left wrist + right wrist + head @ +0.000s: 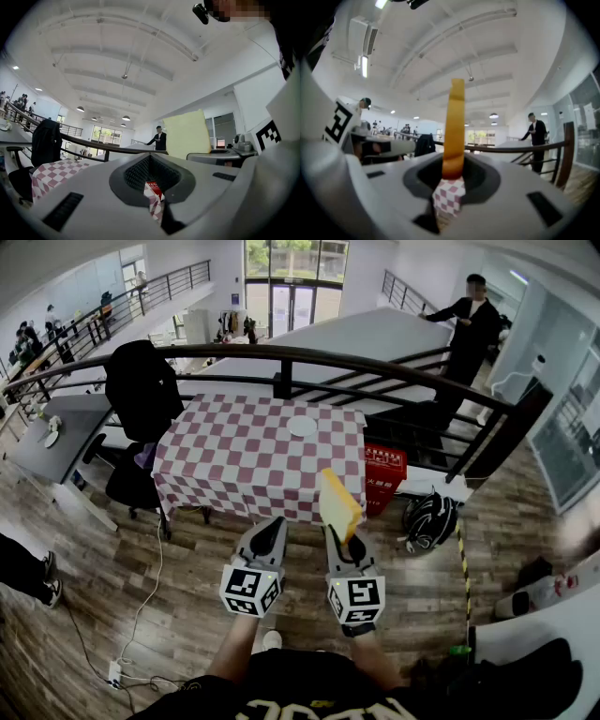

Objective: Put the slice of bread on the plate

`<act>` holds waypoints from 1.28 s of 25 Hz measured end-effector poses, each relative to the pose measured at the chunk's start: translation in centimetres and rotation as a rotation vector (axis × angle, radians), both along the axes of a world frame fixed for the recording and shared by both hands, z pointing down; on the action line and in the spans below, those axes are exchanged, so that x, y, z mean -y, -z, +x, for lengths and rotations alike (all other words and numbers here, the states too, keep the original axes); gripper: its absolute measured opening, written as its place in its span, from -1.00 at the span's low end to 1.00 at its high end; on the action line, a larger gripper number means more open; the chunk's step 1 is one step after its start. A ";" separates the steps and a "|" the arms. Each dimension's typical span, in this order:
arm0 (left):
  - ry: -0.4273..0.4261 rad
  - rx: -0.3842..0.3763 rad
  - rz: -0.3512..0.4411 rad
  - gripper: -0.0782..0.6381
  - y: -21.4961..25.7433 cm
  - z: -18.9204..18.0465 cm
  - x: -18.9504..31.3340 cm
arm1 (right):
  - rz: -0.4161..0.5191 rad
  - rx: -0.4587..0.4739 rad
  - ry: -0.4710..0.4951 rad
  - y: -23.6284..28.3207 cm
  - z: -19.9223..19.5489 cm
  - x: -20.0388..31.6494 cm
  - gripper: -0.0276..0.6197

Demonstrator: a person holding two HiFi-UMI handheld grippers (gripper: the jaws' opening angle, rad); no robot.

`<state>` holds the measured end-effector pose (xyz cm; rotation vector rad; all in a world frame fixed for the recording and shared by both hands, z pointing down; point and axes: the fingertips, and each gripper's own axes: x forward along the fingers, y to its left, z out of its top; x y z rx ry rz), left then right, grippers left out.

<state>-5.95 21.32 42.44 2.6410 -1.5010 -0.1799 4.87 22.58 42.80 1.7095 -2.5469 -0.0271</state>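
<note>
So — 1 slice [339, 504], prob. 1 plate [303, 427]

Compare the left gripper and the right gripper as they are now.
The right gripper clamps a bread slice standing on edge; the left gripper holds nothing. The right gripper's jaws are spread by the slice; the left gripper's sit closer together. Both point level toward the checkered table.

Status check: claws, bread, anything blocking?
Left claw shut, empty. Right claw shut on bread, held upright. Plate bare on table ahead; nothing blocking.
</note>
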 end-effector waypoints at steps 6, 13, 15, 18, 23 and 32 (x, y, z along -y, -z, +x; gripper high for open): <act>0.001 0.011 -0.026 -0.73 -1.3 -3.6 1.5 | -0.013 0.012 -0.011 -0.9 -3.6 1.9 -0.61; -0.025 -0.002 -0.063 -0.73 -3.1 -6.8 2.4 | -0.030 -0.025 -0.021 -1.7 -6.8 3.2 -0.61; -0.012 -0.021 -0.071 -0.73 -3.3 -7.9 3.1 | -0.035 -0.035 -0.025 -1.9 -7.1 3.6 -0.61; -0.003 -0.033 -0.090 -0.73 -3.9 -8.6 4.0 | -0.058 -0.044 -0.030 -2.6 -7.0 4.4 -0.61; -0.005 -0.019 -0.109 -0.73 -5.3 -7.8 7.0 | -0.092 -0.009 -0.046 -4.3 -6.1 7.9 -0.61; 0.033 0.046 -0.094 -0.73 -5.1 -4.2 19.3 | -0.088 0.103 0.009 -4.1 -3.4 21.6 -0.61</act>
